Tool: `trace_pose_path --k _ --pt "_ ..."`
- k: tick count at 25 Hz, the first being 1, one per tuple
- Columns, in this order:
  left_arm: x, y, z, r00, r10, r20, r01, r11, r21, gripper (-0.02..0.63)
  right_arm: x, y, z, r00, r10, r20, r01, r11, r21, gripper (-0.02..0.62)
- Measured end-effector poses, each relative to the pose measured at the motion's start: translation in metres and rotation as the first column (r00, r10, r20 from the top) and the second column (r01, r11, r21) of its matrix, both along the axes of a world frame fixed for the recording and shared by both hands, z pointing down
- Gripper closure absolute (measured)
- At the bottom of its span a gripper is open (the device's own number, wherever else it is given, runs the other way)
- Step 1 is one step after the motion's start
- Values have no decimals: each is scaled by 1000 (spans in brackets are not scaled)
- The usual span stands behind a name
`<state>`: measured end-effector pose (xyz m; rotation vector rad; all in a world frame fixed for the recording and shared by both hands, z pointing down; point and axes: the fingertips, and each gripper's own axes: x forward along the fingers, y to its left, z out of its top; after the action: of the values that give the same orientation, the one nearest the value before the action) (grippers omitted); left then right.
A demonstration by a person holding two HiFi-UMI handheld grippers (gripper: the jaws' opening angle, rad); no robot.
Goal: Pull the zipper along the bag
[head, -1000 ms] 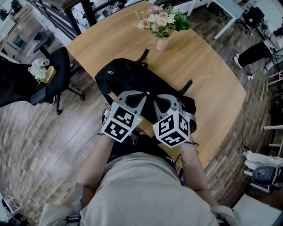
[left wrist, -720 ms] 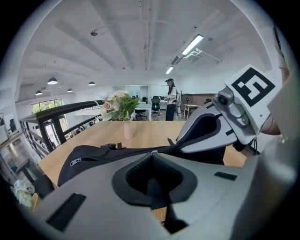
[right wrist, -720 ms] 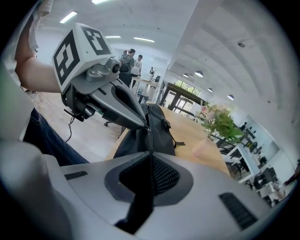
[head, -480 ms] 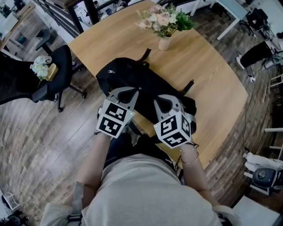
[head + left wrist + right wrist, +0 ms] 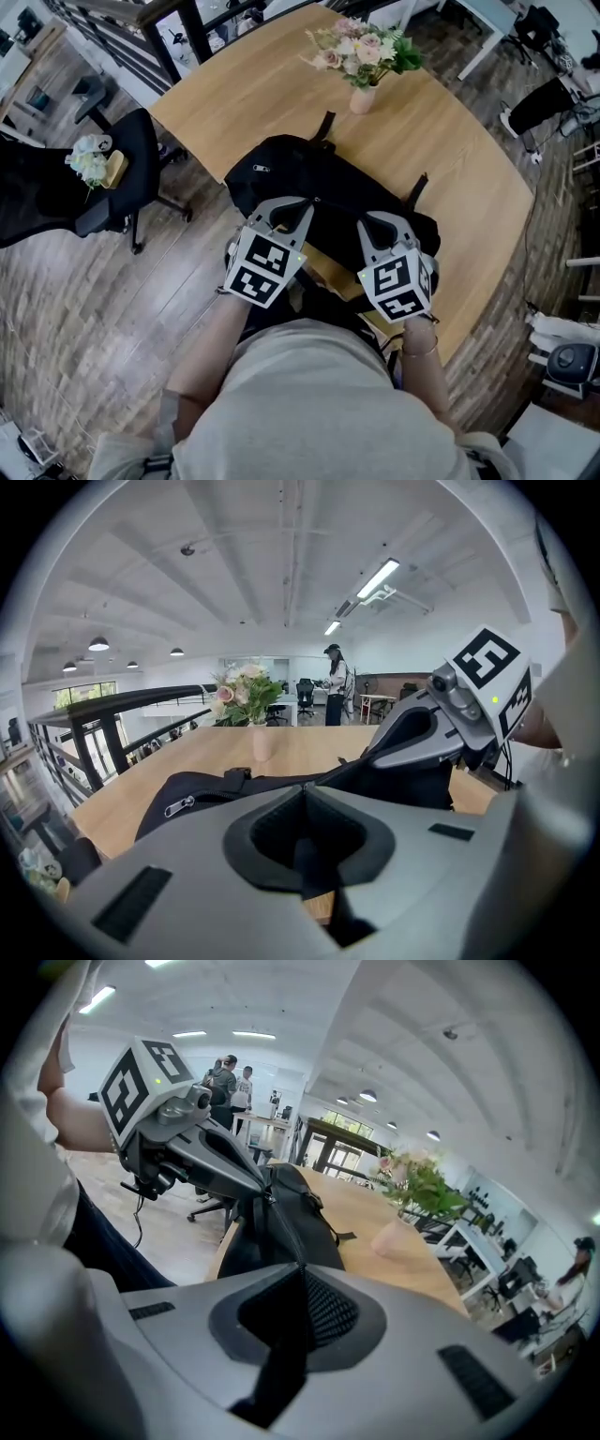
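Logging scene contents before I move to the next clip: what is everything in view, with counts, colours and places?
bag: one, black, on the table, near the person.
table: one, light wood.
vase: one, pink, holding pink and white flowers, beyond the bag.
office chair: one, black, left of the table, white bouquet on it.
standing person: one, dark clothes, far behind the table.
left gripper: grey, shut on a dark strip, probably the zipper pull.
right gripper: grey, shut on the bag's fabric.
shirt: beige, the person's own.
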<state>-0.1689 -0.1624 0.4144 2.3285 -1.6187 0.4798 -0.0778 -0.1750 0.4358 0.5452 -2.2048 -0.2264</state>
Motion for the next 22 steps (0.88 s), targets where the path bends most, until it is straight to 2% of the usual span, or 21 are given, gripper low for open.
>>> trace_pose_path --k 9,22 --pt "-26 -7 -2 1000 -1 1 1 1000 17 584 1 -10 -4 996 84 21 -85 996 11 563" --pt "-67 -7 -1 996 -84 18 84 996 23 584 11 -15 -3 988 150 27 -151 988 42 563"
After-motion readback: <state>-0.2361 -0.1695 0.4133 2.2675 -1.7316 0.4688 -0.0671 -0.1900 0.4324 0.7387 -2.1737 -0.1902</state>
